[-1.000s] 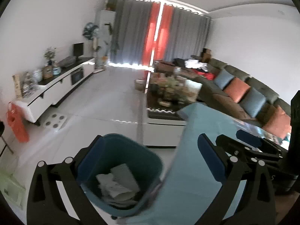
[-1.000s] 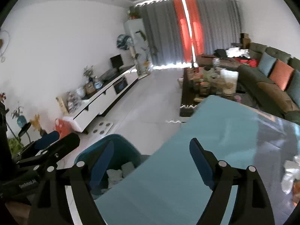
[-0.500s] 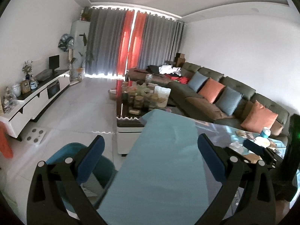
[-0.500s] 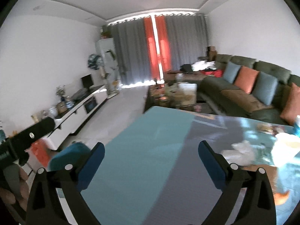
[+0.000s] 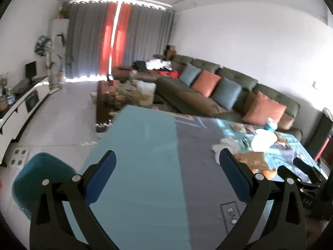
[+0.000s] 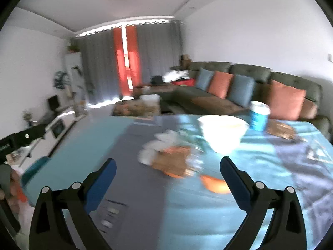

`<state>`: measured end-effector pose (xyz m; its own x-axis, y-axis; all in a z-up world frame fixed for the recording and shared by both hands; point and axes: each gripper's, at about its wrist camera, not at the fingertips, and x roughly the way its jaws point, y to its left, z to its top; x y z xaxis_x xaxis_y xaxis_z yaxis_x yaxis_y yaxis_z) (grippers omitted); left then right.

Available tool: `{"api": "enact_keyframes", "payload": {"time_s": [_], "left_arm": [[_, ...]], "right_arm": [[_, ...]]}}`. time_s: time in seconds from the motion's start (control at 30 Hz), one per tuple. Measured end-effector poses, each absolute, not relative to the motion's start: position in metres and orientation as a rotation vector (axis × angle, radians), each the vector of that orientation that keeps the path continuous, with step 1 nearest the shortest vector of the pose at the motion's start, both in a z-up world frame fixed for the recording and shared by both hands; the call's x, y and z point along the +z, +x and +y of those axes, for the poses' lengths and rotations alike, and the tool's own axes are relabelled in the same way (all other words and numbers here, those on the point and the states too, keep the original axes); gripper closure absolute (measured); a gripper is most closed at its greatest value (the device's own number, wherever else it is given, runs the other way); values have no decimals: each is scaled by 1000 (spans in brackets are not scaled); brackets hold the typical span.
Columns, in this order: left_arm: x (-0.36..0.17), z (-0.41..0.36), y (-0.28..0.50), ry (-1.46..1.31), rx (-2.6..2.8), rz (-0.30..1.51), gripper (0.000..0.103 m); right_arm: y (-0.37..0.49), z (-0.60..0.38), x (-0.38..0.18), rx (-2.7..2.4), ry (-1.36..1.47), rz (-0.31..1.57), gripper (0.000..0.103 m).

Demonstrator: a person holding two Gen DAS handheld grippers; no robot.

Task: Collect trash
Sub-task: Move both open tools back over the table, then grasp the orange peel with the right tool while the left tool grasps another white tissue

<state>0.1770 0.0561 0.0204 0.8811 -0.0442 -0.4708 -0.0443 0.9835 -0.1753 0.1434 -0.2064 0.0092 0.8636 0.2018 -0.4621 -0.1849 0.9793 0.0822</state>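
Daylight glows through the curtains [image 5: 116,41], leaving the room fairly dim. Both views are motion-blurred, worst on the bench [image 6: 187,198]. Fisheye edges bend and darken.

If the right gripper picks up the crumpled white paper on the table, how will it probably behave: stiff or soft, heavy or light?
The crumpled white paper looks thin and loosely wadded, so it will probably squash between the jaws instead of resisting. It seems very light and may slide on the smooth tablecloth if nudged. The view is blurred, so its exact material is uncertain.
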Motion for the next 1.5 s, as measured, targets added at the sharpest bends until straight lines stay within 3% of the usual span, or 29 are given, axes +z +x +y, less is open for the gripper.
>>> {"api": "enact_keyframes", "payload": {"time_s": [0.37, 1.27, 1.5], "left_arm": [[-12, 8, 234, -126, -131, 555, 5], [-51, -58, 372, -37, -274, 770, 5], [-66, -70, 400, 13, -281, 862, 6]], "right_arm": [[145, -270, -20, 48, 61, 573, 7], [189, -267, -32, 63, 82, 680, 7], [200, -264, -36, 80, 78, 725, 12]]}}
